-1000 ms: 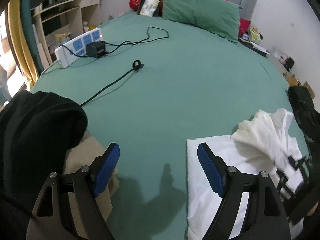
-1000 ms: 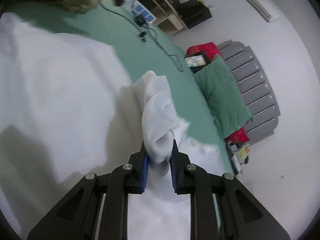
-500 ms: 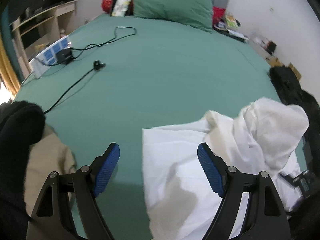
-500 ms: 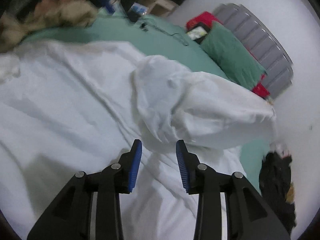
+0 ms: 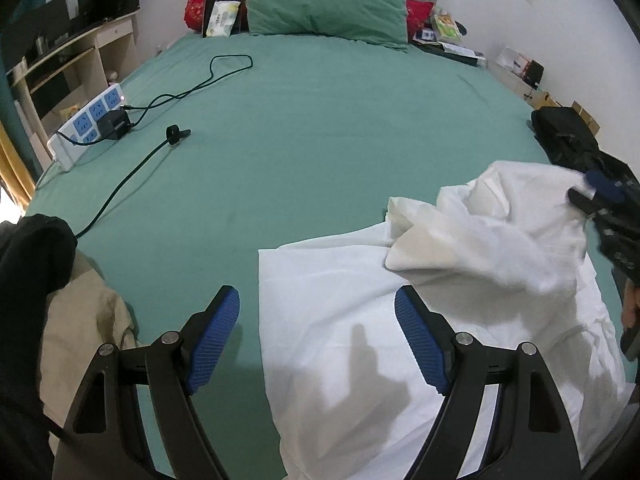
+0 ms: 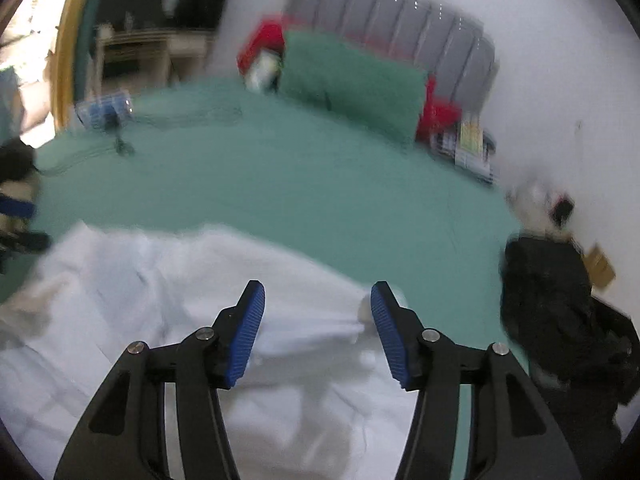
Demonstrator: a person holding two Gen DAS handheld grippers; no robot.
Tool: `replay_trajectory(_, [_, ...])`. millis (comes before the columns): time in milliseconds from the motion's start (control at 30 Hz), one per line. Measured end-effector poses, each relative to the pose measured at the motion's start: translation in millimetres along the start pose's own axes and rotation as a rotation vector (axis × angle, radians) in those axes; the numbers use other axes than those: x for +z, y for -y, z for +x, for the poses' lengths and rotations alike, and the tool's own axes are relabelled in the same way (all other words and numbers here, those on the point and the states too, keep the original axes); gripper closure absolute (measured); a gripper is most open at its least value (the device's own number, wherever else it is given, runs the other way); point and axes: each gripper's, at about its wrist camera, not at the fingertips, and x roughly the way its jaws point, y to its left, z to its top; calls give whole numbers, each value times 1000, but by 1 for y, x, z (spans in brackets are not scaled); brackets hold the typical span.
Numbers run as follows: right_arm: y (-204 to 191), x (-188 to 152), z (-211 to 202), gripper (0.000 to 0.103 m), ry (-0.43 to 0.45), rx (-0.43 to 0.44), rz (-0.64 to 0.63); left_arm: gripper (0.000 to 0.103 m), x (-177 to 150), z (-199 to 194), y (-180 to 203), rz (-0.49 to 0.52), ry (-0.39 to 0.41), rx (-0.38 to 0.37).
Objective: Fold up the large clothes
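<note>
A large white garment [image 5: 400, 320] lies on the green bed at the near right, flat in front, with a bunched fold [image 5: 500, 232] heaped on its far side. My left gripper [image 5: 316, 312] hangs open above the garment's left edge, holding nothing. In the right wrist view, which is blurred by motion, the same white garment [image 6: 180, 280] spreads below my right gripper [image 6: 318, 300]. Its jaws are opening, with nothing between the pads. The right gripper [image 5: 596, 190] also shows at the right edge of the left wrist view, beside the bunched fold.
The green sheet [image 5: 340, 128] stretches back to a green pillow [image 5: 320, 4]. A white power strip [image 5: 88, 120] and a black cable [image 5: 132, 168] lie at the far left. Black and beige clothes [image 5: 80, 312] are piled at the near left. A black bag [image 5: 568, 140] sits at the right.
The right gripper let go of the white fold, widened its jaws, rolled and lifted away. The left gripper slid right, from over the green sheet to above the garment's left edge.
</note>
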Motion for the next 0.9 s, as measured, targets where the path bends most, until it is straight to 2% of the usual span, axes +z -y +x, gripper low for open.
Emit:
replay_trajectory(67, [11,-15,8,48,-63,34,58,20,0,1,0,-1,-4,0])
replay_trajectory(167, [14,-41,2,48,-114,29,62,20,-1,0,-1,-7,-5,-5])
replay_trajectory(333, [16,-105,4,48,-250,68,127,20,-5,-6,5,2,0,-19])
replay_trajectory(433, [23,-121,-12,48,-228,84,194,20,-9,-8,12,17,-6,-29])
replay_trajectory(467, [27,-124,-18,48,-219,65,209,20,-11,-8,14,22,-7,-31])
replay_trajectory(567, [32,-120,-38,48,-151,7,220,20,-14,-5,21,43,-19,-34])
replay_trajectory(667, [27,-96,-56,48,-28,26,200,20,-17,-2,23,49,-27,-28])
replay_trajectory(733, [12,-75,-55,48,18,39,148,20,-18,-1,23,44,-30,-28])
replay_trajectory(833, [-10,-53,-33,48,15,69,97,20,-19,-1,22,37,-31,-20])
replay_trajectory(900, [-17,-50,-13,48,-26,96,95,20,-19,1,19,29,-34,-21])
